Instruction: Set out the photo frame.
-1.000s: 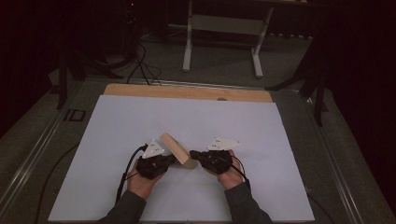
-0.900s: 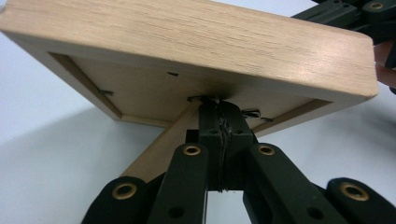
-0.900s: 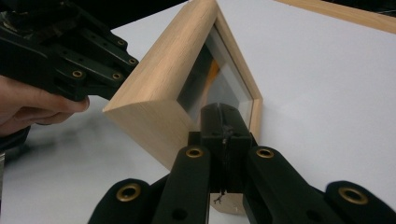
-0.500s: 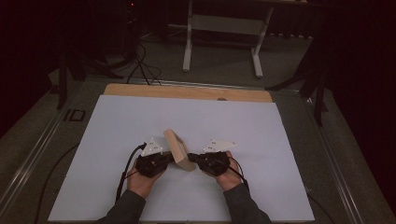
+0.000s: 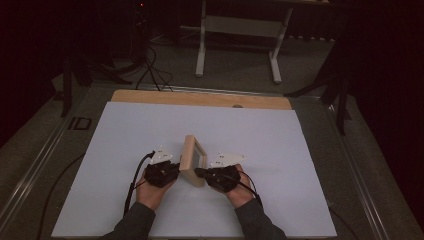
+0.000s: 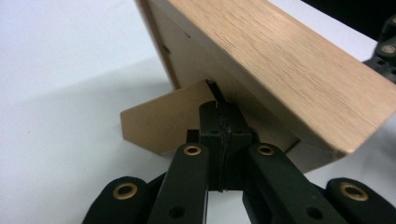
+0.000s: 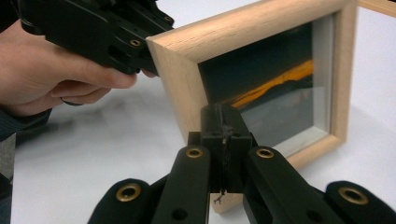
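Standing between both shut tools (image 5: 176,172) (image 5: 199,173), picture frame (image 5: 193,159) on white sheet (image 5: 280,165).

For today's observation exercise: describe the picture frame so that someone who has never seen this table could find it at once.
Start at the white table. Near its front edge, between the left gripper and right gripper, stands the frame. It is the one pale wooden thing among black tools, with a dark picture crossed by an orange streak and a cardboard prop behind.
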